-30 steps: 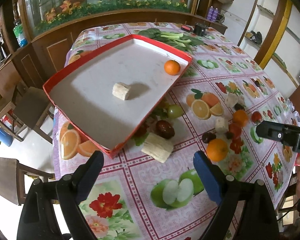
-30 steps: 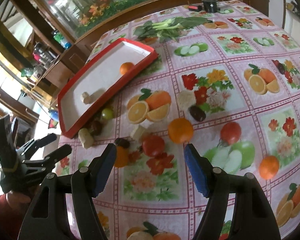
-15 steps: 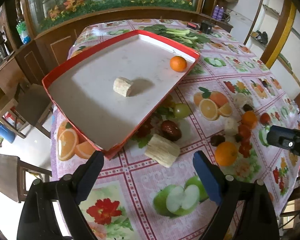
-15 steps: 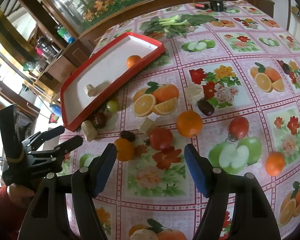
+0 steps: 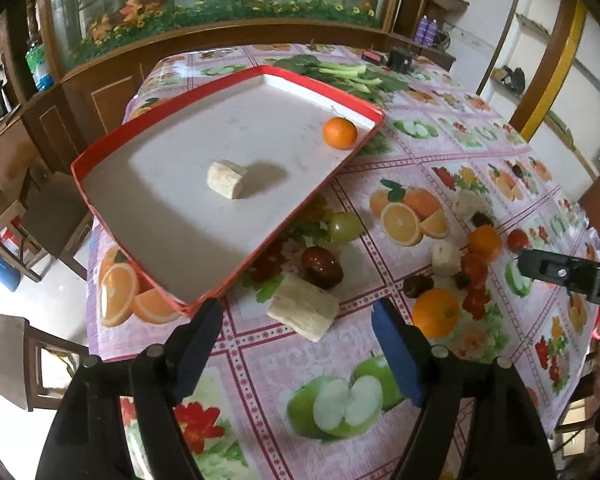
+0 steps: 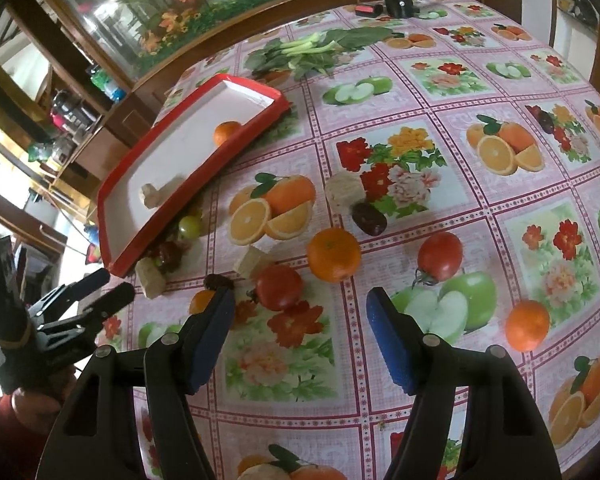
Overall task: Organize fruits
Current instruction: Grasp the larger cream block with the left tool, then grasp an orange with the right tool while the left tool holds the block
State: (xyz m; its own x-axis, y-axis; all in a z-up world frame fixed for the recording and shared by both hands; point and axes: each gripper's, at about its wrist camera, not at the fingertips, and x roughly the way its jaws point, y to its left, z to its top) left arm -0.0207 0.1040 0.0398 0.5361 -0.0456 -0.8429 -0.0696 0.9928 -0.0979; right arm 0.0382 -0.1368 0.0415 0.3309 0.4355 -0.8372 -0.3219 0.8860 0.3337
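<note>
Over the last second your left gripper (image 5: 296,354) has come down and forward: the banana chunk (image 5: 303,307) by the tray corner now sits just ahead of its fingertips, roughly centred between them. Jaws wide apart, nothing held. Looks like you're lining up on that piece.

Your right gripper (image 6: 300,334) has also closed in on the loose pile. Jaws apart, empty, with a tomato (image 6: 279,287) and an orange (image 6: 333,255) just ahead.

The red tray (image 5: 100,176) holds only one orange (image 5: 339,132) and one banana piece (image 5: 226,179), unchanged. Most fruit is still on the tablecloth (image 6: 452,92), so the task is early.

Hard to read:
- Printed fruit on the cloth mimics real fruit; check shadows.
- The dark fruit (image 5: 322,267) and green fruit (image 5: 344,227) sit tight against the tray wall; can't tell if they touch it.
- Your right fingers hide part of a small orange (image 6: 201,301).
</note>
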